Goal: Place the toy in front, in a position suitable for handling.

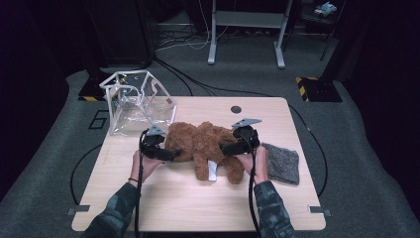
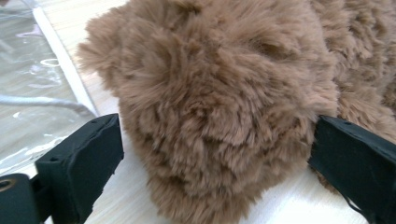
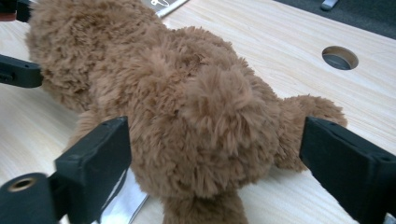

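Note:
A brown teddy bear (image 1: 203, 144) lies in the middle of the wooden table (image 1: 198, 208), with a white tag (image 1: 212, 171) near its legs. My left gripper (image 1: 173, 154) comes at it from the left. In the left gripper view both jaws touch the fur of the bear's head (image 2: 219, 107), which spans the whole gap. My right gripper (image 1: 225, 148) is at the bear's right side. In the right gripper view its jaws straddle the bear's rump (image 3: 187, 112): one jaw is against the fur, the other stands a little off it.
A clear plastic bag with white edging (image 1: 133, 101) stands at the table's back left, close to the bear's head. A grey knitted cloth (image 1: 283, 163) lies at the right. A round cable hole (image 1: 236, 109) sits near the far edge.

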Demonstrator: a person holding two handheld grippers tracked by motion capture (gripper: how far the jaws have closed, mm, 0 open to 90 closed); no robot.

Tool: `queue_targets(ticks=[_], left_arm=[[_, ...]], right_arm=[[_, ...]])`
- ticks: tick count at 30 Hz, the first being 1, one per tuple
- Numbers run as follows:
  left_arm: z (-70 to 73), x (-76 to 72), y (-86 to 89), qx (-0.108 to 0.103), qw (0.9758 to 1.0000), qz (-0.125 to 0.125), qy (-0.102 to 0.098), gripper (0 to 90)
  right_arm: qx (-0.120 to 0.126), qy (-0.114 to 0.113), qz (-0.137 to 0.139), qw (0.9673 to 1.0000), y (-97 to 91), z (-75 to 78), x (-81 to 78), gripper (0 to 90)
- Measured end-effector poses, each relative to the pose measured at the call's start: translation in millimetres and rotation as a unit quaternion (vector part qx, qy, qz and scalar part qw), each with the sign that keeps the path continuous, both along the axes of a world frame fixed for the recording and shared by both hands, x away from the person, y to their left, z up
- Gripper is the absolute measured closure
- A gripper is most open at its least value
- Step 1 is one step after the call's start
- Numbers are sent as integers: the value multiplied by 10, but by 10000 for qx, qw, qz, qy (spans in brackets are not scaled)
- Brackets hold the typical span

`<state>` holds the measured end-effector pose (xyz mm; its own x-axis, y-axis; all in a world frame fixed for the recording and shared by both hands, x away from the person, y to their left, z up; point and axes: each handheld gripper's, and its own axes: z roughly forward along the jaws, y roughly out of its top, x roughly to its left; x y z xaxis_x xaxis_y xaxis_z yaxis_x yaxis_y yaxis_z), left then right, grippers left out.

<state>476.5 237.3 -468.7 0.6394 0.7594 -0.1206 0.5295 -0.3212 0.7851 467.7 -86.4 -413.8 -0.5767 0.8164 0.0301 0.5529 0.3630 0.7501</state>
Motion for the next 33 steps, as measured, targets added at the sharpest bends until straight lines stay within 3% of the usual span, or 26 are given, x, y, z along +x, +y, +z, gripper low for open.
queue_targets(ticks=[10, 15, 23, 29, 33], left_arm=[[-60, 52, -8, -200, 9998, -64, 42, 103], [-56, 53, -26, -156, 9998, -93, 0, 158], [-74, 51, -66, -123, 9999, -91, -66, 359], [-82, 52, -87, -75, 9999, -109, -90, 523], [-74, 42, -95, -120, 9998, -99, -139, 585]], right_arm=[[108, 87, 27, 9999, 17, -88, 141, 248], [70, 139, 69, 9999, 49, -120, 181, 424], [163, 270, 71, 9995, 73, -199, 202, 694], [151, 279, 121, 9994, 79, -228, 220, 757], [89, 230, 129, 9996, 79, -221, 216, 770]])
